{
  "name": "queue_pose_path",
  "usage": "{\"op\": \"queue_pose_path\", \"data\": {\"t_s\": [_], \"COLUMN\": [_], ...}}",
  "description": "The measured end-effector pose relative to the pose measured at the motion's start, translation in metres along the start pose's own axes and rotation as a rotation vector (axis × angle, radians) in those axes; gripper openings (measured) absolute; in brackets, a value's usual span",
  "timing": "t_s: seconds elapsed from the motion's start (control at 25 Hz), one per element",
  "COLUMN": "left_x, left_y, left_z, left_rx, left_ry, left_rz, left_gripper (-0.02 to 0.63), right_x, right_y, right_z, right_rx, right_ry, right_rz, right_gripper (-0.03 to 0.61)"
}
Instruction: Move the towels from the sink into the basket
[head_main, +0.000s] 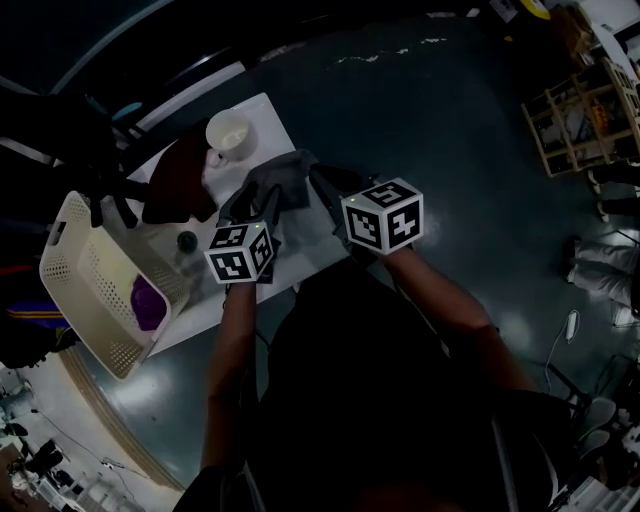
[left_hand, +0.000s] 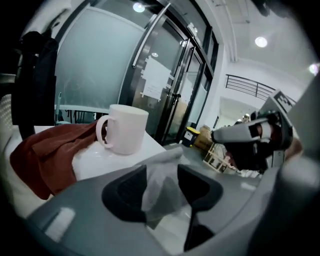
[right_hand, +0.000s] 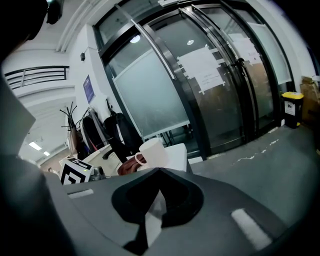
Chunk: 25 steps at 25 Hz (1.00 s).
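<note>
- Fingers (right_hand: 182, 200) of the right gripper (right_hand: 157, 200) are pinched together on the crumpled grey cloth towel (head_main: 288, 175); the left gripper (left_hand: 162, 190) has its jaws apart, with a fold of the towel loose between them.
- That towel is over the white tabletop (head_main: 272, 125), well apart from the cream perforated plastic basket (head_main: 90, 280).
- A purple cloth (head_main: 148, 302) already lies in the basket, so the task looks partly done.
- Left to move are the grey towel and a rust-red towel (head_main: 180, 180) beside the white ceramic mug (head_main: 228, 135).
</note>
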<state>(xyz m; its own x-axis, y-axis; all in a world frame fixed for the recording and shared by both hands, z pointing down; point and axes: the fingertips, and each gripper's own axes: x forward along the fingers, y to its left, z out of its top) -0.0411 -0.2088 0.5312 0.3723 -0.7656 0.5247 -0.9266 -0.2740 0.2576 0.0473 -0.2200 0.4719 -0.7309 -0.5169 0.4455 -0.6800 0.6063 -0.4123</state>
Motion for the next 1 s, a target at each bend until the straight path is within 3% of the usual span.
{"op": "queue_pose_path", "data": {"t_s": [0.24,0.6,0.88,1.0], "left_x": [0.011,0.028,0.029,0.023], "left_y": [0.007,0.017,0.016,0.019], "left_z": [-0.012,-0.021,-0.020,-0.016], "left_rx": [-0.010,-0.128,-0.183,-0.187], "left_ry": [0.048,0.069,0.049,0.026], "left_rz": [0.046,0.051,0.019,0.033], "left_gripper": [0.233,0.276,0.230,0.131], "right_x": [0.002,0.013,0.018,0.020], "right_y": [-0.011,-0.017,-0.017,-0.015], "right_z": [-0.014,-0.019,-0.019,-0.019], "right_rx": [0.015,0.036,0.030,0.025], "right_ry": [0.039,0.063,0.076,0.078], "right_rz": [-0.011,0.000,0.009,0.018], "right_gripper": [-0.006,-0.006,-0.006,-0.006]}}
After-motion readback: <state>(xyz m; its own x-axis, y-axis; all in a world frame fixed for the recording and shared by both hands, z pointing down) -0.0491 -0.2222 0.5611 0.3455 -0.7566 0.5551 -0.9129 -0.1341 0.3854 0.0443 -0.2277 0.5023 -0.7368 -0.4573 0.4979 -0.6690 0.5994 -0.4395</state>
